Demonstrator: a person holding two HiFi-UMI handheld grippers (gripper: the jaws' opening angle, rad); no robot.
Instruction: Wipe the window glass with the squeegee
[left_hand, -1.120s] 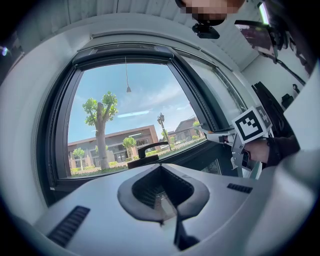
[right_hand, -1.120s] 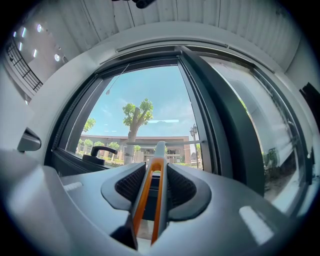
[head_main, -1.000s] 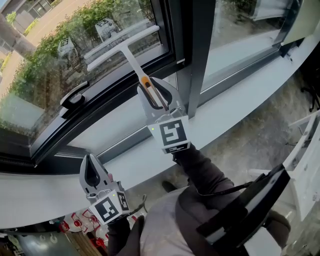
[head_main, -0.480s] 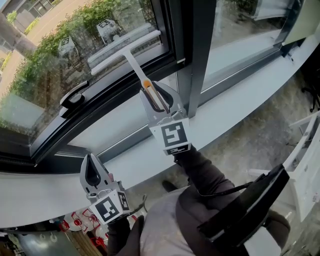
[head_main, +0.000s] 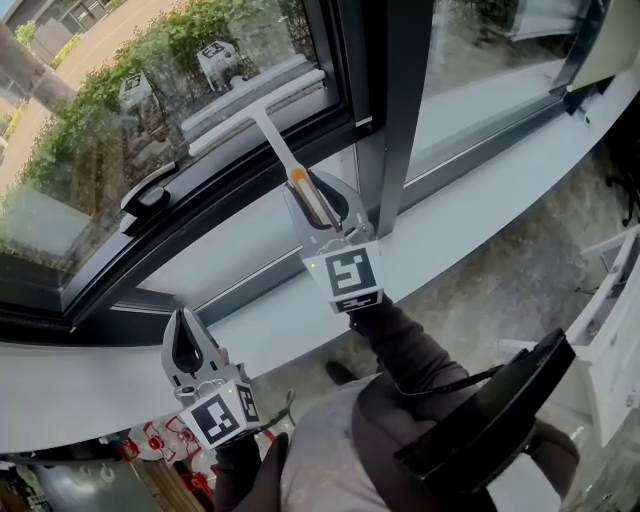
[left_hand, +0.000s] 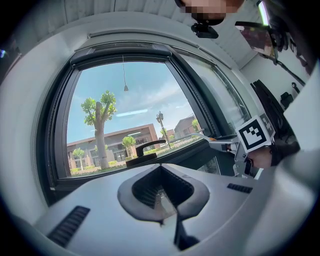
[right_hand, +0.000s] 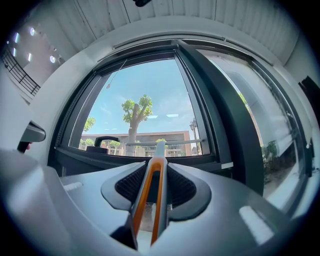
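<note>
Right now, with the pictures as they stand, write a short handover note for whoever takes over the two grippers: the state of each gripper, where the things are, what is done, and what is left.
The right gripper is shut on the squeegee, gripping its orange-edged handle.
The left gripper is shut and empty, held low in front of the sill, off the job.
The squeegee's blade lies across the low part of the window glass, just above the bottom frame and right of the window handle. It looks to be on the glass.
Done: the glass does not show how much is wiped.
Left: probably the rest of the pane.
</note>
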